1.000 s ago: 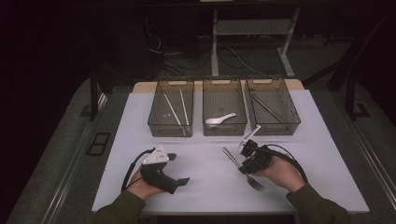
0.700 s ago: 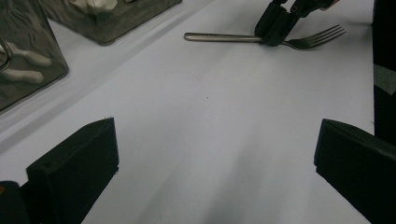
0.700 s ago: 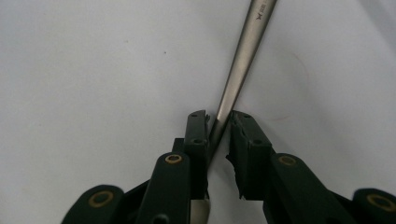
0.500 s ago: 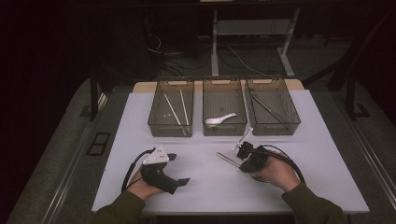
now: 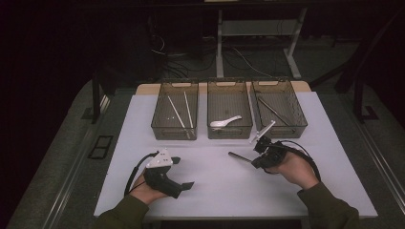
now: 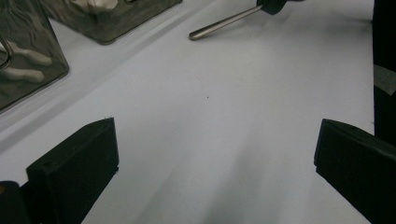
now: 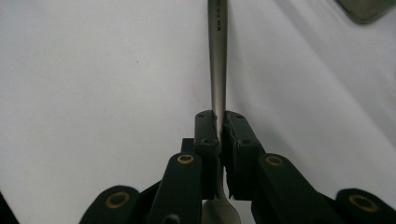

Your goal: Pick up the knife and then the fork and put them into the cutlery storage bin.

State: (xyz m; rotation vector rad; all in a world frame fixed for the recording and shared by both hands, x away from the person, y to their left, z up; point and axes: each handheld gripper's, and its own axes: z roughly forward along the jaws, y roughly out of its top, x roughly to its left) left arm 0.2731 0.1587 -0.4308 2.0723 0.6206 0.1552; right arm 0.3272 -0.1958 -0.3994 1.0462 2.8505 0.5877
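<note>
While the left gripper (image 6: pixel 215 154) sits open, the right gripper (image 7: pixel 218 128), jaws just closed, clamps a slim grey metal utensil (image 7: pixel 218 56) at lower-centre frame.

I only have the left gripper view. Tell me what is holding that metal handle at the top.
Observer: The right gripper. Its jaws have just been closing and now pinch a fork near its head.
Operator: Say which bin has metal cutlery.
Observer: In the high view, the right bin holds a metal utensil.
Operator: Report the middle bin.
Observer: The middle bin holds a white spoon.
</note>
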